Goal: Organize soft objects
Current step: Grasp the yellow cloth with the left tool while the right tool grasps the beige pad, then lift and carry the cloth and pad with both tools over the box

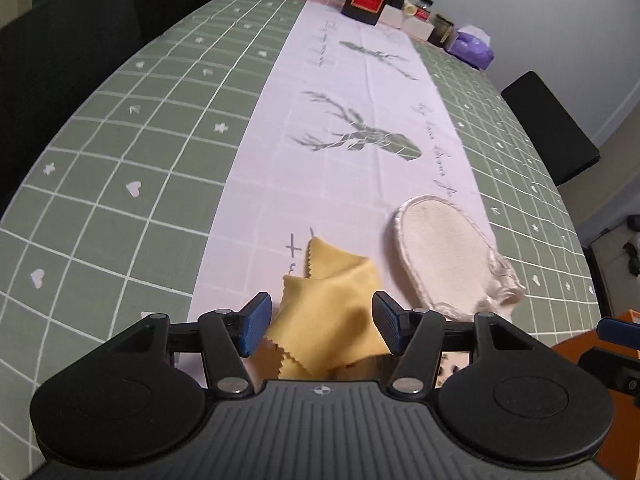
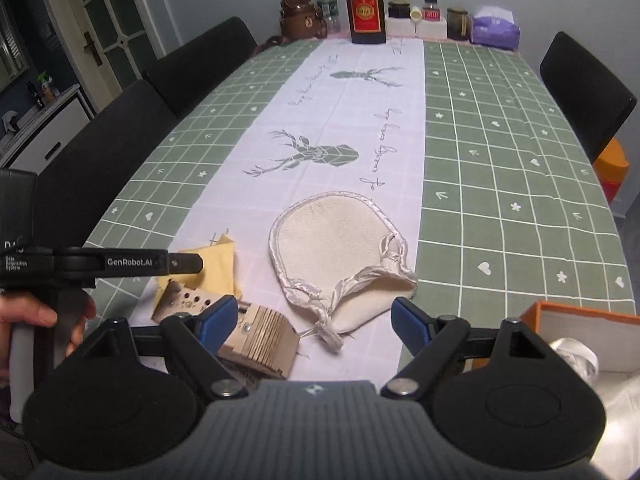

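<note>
Both grippers are spread wide and empty, so I'd drop the left gripper [image 1: 320, 322] straight onto the near yellow cloth [image 1: 328, 308] and pinch a thick fold, leaving the mitt [image 2: 340, 248] for the right gripper [image 2: 310, 322].

Right gripper [image 2: 310, 318]: jaws apart, empty | cream mitt [image 2: 340, 248]: flat on tablecloth [image 2: 500, 152] (cuff nearest) | yellow cloth [image 2: 218, 262]: left, partly hidden | orange box [image 2: 584, 332]: contents unclear

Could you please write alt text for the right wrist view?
Open right tongs hover above a cream bath mitt on a green checked tablecloth. A yellow cloth lies left of it, an orange box right.
</note>
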### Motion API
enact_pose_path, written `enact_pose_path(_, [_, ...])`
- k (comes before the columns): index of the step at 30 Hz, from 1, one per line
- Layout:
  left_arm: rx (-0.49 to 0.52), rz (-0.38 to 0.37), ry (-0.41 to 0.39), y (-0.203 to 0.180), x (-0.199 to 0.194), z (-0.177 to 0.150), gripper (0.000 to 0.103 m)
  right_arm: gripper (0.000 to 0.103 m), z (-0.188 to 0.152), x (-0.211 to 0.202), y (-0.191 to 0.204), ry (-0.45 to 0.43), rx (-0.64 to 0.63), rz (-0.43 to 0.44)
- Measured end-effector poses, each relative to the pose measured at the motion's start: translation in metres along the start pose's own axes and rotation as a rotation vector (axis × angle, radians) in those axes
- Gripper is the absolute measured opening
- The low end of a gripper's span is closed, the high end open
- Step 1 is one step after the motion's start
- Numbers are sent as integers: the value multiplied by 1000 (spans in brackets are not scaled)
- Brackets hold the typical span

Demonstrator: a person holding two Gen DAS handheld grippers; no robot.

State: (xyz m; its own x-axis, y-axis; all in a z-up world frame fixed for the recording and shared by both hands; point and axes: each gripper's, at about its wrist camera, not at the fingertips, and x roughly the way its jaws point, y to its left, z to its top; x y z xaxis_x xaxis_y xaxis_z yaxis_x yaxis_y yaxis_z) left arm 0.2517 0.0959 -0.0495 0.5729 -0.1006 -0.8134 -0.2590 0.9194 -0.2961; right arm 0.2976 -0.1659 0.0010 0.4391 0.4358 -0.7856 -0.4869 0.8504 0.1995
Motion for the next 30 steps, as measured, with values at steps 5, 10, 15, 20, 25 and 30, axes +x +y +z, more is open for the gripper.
enact_pose_path(5, [11,-12,18,-1,13,2,57,83,15,34,-2,52,37,-1])
enact_pose_path(10, [35,13,20,-3,19,4,23,83,25,63,-1,95,55,-14])
enact_pose_path(15, [38,17,11,-1,23,5,3,95,33,91,-3,134,45,-43])
enact_pose_path(20, [36,13,-38,-2,16,7,2,100,43,114,-14,156,32,-82])
enact_pose_path(25, [33,7,-63,-7,8,13,2,100,46,135,-16,216,-58,-47])
enact_pose_path(30, [40,8,-83,-9,3,15,2,100,41,145,-18,255,-91,-68])
